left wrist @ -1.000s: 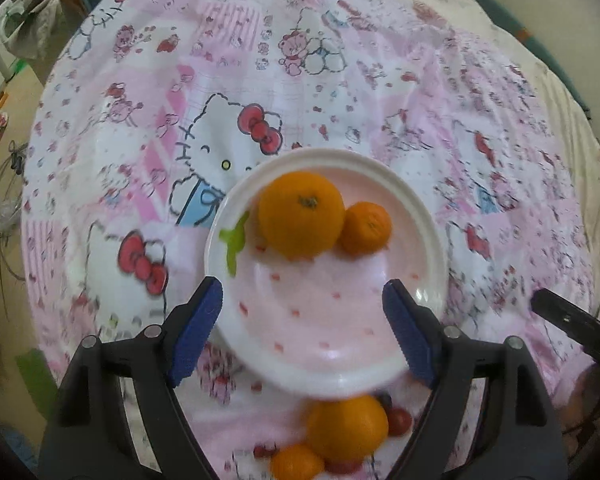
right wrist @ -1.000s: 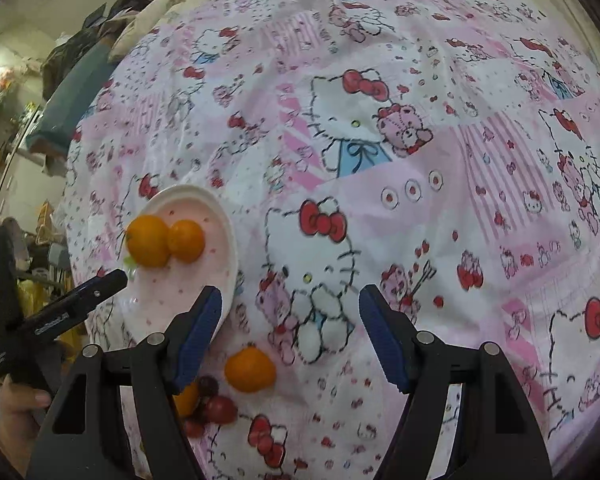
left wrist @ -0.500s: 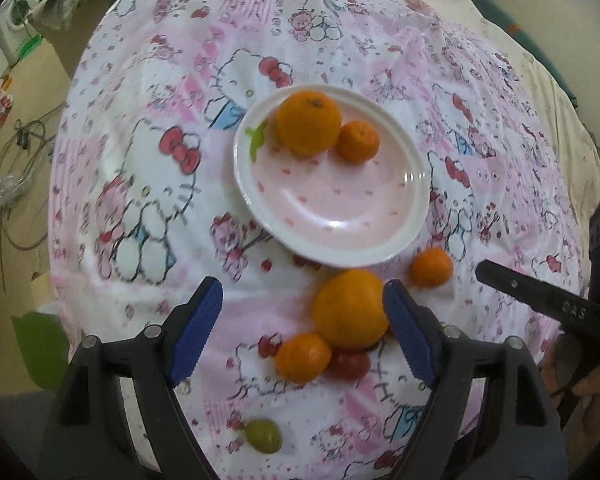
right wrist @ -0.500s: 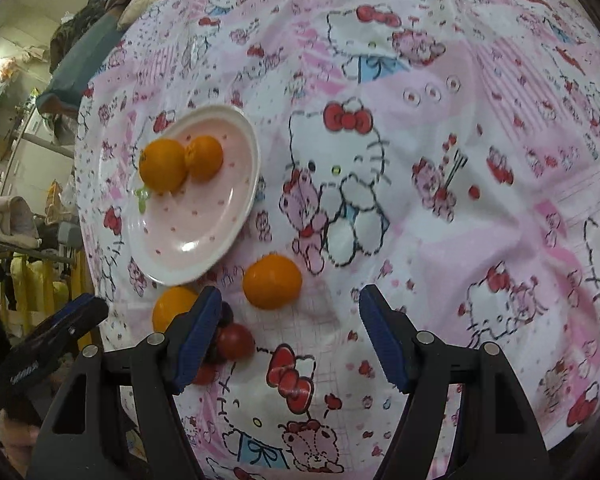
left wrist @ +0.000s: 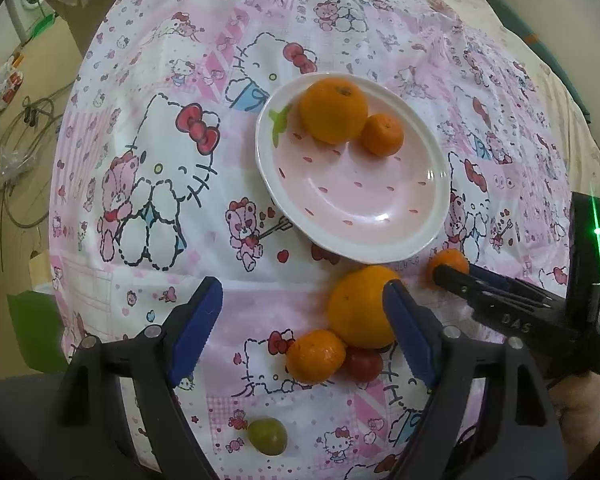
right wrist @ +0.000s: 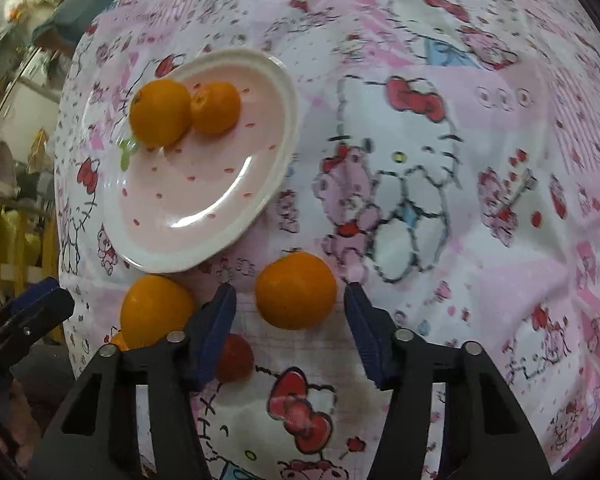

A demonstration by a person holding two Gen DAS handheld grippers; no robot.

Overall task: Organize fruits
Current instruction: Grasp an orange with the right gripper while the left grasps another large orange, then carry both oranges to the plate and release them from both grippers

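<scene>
A pink plate (left wrist: 364,216) (right wrist: 204,216) holds a large orange (left wrist: 334,110) (right wrist: 160,112) and a small mandarin (left wrist: 381,134) (right wrist: 215,107). On the cloth below it lie a large orange (left wrist: 358,306) (right wrist: 156,310), a mandarin (left wrist: 315,356), a red tomato (left wrist: 364,364) (right wrist: 236,358), a green grape (left wrist: 267,436) and another mandarin (left wrist: 448,262) (right wrist: 296,290). My left gripper (left wrist: 302,324) is open, above the cloth, its right finger beside the large orange. My right gripper (right wrist: 290,328) is open with its fingers either side of the lone mandarin, apart from it.
The Hello Kitty cloth (left wrist: 160,160) covers a round table. The table edge drops at the left to a floor with cables (left wrist: 16,168). The right gripper's body (left wrist: 520,312) reaches in from the right in the left wrist view.
Both grippers pulled back and lower. The right gripper moved in around the lone mandarin. More loose fruit, including the grape, came closer in the left wrist view.
</scene>
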